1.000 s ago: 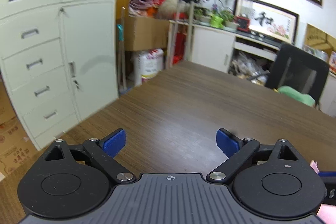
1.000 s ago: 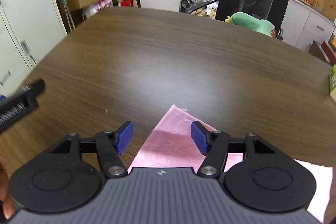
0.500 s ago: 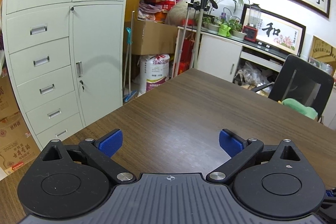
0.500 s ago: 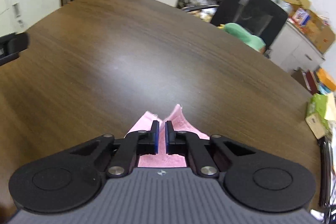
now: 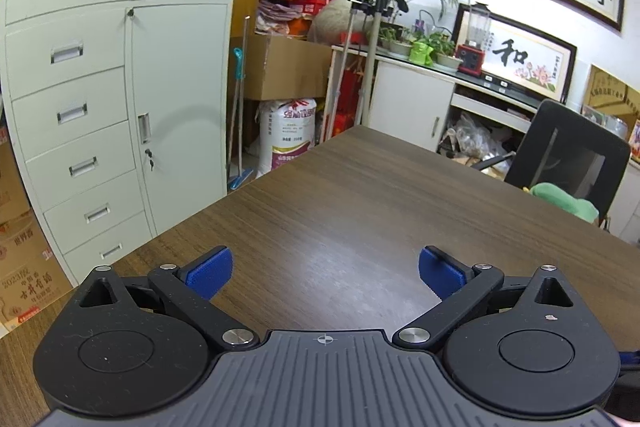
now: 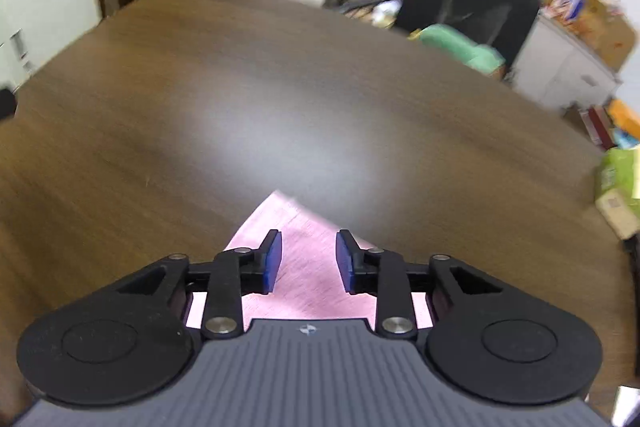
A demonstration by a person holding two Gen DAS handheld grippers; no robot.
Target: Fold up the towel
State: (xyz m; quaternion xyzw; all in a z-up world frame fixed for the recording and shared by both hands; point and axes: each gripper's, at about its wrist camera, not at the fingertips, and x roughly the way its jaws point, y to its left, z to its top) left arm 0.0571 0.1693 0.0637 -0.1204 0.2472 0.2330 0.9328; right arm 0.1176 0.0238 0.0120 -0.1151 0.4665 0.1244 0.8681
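A pink towel [image 6: 308, 259] lies on the dark wooden table [image 6: 280, 99], one corner pointing away from me. My right gripper [image 6: 309, 261] is open just above that corner, its blue pads [image 6: 272, 261] apart on either side of the cloth. Most of the towel is hidden under the gripper body. My left gripper [image 5: 325, 273] is wide open and empty above bare table [image 5: 360, 211] near the left edge. No towel shows in the left wrist view.
A white drawer cabinet [image 5: 100, 115] stands left of the table. A black office chair [image 5: 568, 155] with a green plush [image 6: 460, 47] is at the far side. Boxes and green packets [image 6: 618, 187] sit at the table's right edge.
My right gripper, shut on the towel corner half a second ago, has opened and the corner lies flat. The right view is blurred with motion. The left gripper has tilted up slightly.
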